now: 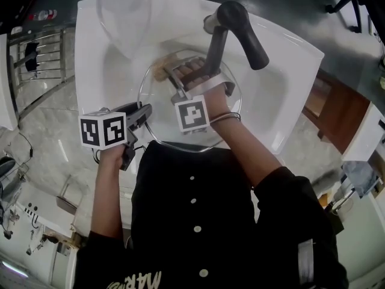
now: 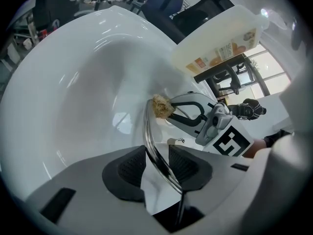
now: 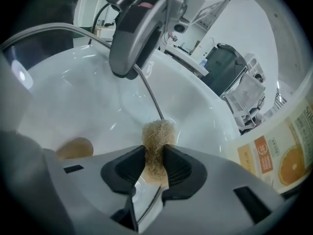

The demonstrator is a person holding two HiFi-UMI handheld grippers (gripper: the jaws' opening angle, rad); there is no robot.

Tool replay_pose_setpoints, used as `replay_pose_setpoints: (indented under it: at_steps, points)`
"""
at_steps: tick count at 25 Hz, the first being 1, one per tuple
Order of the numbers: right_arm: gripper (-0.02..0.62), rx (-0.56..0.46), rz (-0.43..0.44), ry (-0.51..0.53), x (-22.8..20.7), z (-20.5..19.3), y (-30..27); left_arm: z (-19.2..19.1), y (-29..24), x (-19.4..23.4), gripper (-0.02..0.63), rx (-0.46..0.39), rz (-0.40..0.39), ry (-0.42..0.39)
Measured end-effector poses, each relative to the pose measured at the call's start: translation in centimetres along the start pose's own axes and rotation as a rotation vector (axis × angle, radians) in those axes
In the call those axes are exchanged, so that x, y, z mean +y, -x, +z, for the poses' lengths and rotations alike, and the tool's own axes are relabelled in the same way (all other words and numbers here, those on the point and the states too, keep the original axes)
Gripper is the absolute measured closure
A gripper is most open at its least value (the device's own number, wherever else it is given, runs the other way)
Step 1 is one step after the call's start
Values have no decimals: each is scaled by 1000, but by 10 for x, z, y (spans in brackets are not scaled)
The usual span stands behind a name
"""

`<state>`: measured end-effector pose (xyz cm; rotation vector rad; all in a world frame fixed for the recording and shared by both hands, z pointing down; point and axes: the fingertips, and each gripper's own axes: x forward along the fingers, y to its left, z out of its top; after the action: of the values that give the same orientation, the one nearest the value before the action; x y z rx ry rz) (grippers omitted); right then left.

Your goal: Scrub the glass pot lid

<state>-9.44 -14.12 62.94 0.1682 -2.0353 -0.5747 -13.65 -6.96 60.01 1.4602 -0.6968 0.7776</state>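
Note:
The glass pot lid [image 1: 155, 98] is tilted over the white sink [image 1: 289, 89]. My left gripper [image 1: 144, 111] is at its left edge. In the left gripper view the lid's metal rim [image 2: 149, 141] runs slantwise between the pads, and the gripper [image 2: 157, 161] is shut on it. My right gripper [image 1: 174, 74] reaches over the lid from the near side. It [image 3: 154, 163] is shut on a tan fibrous scrubber [image 3: 157, 140] that rests against the lid's rim [image 3: 151, 99]. The scrubber [image 2: 161, 106] also shows at the far rim in the left gripper view.
A dark grey faucet [image 1: 237, 32] arches over the sink's back right. A clear glass vessel [image 1: 123, 14] stands at the back left corner. A pale bottle with an orange label [image 2: 220, 38] is beside the sink. A metal rack [image 1: 36, 59] is off to the left.

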Motion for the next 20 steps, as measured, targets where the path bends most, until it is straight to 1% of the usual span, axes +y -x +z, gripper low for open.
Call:
replay_pose_setpoints:
  at_steps: [3,6,10,12,17,20]
  points:
    - [468,44,14,-26,0,-12,-2,0,0,3,443,-5,13,0]
    - [468,100,31,-47,2,-28,-3,0,0,2,444,-15,7,4]
    - [468,182,96,-69,11,-55,2,-1,0,-1,443,-19,-5,6]
    - [468,191,109,-75,12,-61,4,0,0,0,444,-26,-4,9]
    - [469,209,137,-45,21,-73,14,1,2,0,445,-34,15,-3]
    - [468,216,165,-31,29,-83,24,0,1,0,443,-38,6,0]
